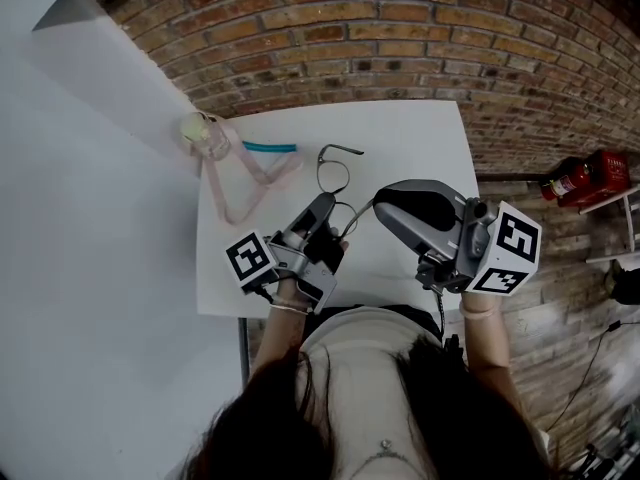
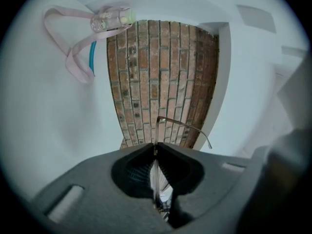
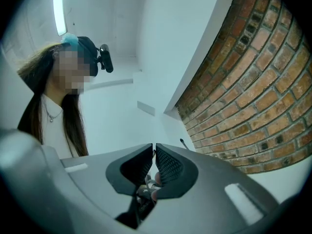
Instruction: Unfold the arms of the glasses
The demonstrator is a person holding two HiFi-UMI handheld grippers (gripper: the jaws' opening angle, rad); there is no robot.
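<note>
The right claw [image 3: 153, 149] pinches its jaws nearly together on a thin glasses arm [image 3: 182, 142], its dark tip poking out beyond them, between a long-haired person [image 3: 51, 116] and a brick wall [image 3: 253, 96].

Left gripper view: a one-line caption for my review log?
Left gripper jaws shut on the glasses, one arm swung out, brickwork behind.

The glasses [image 1: 334, 176] sit at the middle of the desk [image 1: 420, 138], clamped from the near edge by the left tongs [image 1: 328, 208] and right tongs [image 1: 380, 208]. At the far left corner lies a small bottle [image 1: 205, 133], its strap [image 1: 240, 196] trailing toward the near edge, a thin stick [image 1: 268, 148] just right of it.
</note>
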